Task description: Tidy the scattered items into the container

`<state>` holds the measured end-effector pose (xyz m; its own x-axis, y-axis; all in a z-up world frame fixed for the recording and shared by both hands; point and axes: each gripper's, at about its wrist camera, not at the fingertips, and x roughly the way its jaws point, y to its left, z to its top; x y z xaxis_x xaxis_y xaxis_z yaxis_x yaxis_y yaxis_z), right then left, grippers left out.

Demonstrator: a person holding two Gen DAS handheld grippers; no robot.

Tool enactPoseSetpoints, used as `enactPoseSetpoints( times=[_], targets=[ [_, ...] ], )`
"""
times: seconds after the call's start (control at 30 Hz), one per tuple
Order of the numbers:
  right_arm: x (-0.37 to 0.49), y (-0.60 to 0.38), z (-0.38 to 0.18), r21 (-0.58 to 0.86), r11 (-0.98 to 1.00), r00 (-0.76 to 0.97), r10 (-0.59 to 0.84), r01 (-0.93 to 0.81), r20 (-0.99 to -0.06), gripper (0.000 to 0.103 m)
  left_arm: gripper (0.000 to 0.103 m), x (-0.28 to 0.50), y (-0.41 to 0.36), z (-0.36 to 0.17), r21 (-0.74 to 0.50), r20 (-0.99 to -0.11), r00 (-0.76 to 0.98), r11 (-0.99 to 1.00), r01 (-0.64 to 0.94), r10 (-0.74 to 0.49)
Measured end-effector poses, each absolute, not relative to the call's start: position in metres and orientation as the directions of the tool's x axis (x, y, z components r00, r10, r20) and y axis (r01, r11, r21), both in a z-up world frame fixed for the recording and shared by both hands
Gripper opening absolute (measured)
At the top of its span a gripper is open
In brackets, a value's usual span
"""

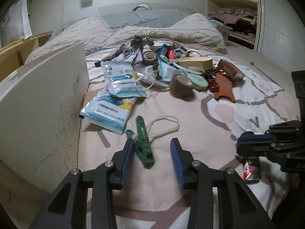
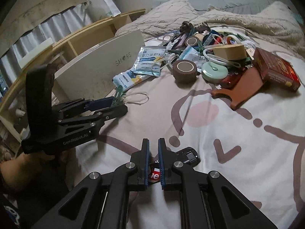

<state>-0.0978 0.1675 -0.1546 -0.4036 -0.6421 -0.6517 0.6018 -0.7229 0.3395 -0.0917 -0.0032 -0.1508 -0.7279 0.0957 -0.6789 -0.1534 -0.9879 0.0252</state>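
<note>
Clothespin (image 1: 144, 145) lies inside unclenched left hand-held gripper (image 1: 152, 142), against one pad (image 1: 126, 160); right hand-held gripper (image 2: 153, 140) clamps red can (image 1: 251, 171).

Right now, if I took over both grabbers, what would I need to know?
Left gripper: open, green peg between its jaws, not clamped.
Right gripper: shut on a red-labelled can.
White box stands beside the left gripper; its inside is hidden.
Pile of packets, tape rolls and cords lies untidied.
Left to do: box the peg, the can, then the pile.
</note>
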Motion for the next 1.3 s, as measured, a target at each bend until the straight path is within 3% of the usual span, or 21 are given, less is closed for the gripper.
enactPoseSetpoints(
  times=[0.13, 0.3, 0.5, 0.8, 1.07, 1.1, 1.2, 1.3],
  targets=[
    [-0.097, 0.163, -0.155, 0.300, -0.727, -0.420, -0.627, 0.617, -0.656, 0.010, 0.021, -0.091, -0.011, -0.152, -0.003, -0.669, -0.738, -0.992, -0.123, 0.093],
    [-0.097, 0.167, -0.156, 0.318, -0.721, -0.416, -0.640, 0.615, -0.646, 0.010, 0.012, -0.087, -0.013, -0.151, -0.016, -0.668, -0.736, -0.991, -0.135, 0.111],
    [-0.102, 0.172, -0.159, 0.389, -0.705, -0.394, -0.675, 0.593, -0.624, 0.010, 0.012, -0.073, 0.000, -0.149, -0.023, -0.673, -0.724, -0.982, -0.187, 0.154],
    [-0.103, 0.172, -0.160, 0.395, -0.701, -0.391, -0.680, 0.593, -0.620, 0.010, 0.012, -0.047, 0.010, -0.132, -0.197, -0.653, -0.677, -0.939, -0.280, 0.339],
    [-0.103, 0.172, -0.160, 0.400, -0.701, -0.390, -0.682, 0.591, -0.618, 0.010, 0.012, -0.041, 0.009, -0.138, -0.085, -0.672, -0.702, -0.967, -0.241, 0.234],
    [-0.103, 0.172, -0.160, 0.401, -0.701, -0.390, -0.682, 0.590, -0.618, 0.010, 0.015, -0.040, 0.010, -0.137, -0.099, -0.668, -0.700, -0.962, -0.253, 0.253],
    [-0.103, 0.172, -0.160, 0.402, -0.700, -0.390, -0.683, 0.590, -0.617, 0.010, 0.048, -0.039, 0.015, -0.134, -0.105, -0.654, -0.703, -0.953, -0.283, 0.280],
    [-0.103, 0.172, -0.160, 0.403, -0.700, -0.390, -0.683, 0.589, -0.617, 0.010, 0.049, -0.040, 0.027, -0.135, -0.040, -0.653, -0.714, -0.953, -0.301, 0.253]
  ],
)
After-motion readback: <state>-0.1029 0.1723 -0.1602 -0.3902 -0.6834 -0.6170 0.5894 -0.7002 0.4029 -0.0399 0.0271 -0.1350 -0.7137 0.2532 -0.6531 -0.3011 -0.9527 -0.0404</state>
